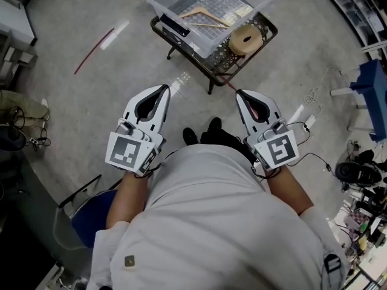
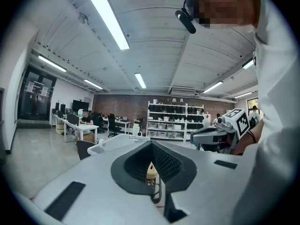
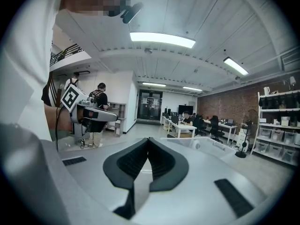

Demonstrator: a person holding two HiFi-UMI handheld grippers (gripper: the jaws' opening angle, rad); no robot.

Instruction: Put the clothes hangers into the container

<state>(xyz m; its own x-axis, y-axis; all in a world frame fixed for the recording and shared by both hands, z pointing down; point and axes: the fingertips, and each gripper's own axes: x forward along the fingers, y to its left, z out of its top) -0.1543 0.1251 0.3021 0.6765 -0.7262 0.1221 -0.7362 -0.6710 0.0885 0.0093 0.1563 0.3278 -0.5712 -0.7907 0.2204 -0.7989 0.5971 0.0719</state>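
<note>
The person is standing on the grey floor and holding both grippers level in front of the body, pointing them toward a low black wire table. The left gripper is keeping its jaws closed, tips touching, with nothing gripped between them. Its own view is showing only the distant table through the gap behind the tips. The right gripper is likewise keeping its jaws fully together and is holding nothing.

A clear plastic container is sitting on the table, well apart from both grippers. Wooden hangers are lying inside it, on its bottom. A tan roll of tape is resting on the table just beside the container's near right wall.

In the left gripper view, the container is showing left of the closed jaws, and the right gripper is hanging off to the right.
</note>
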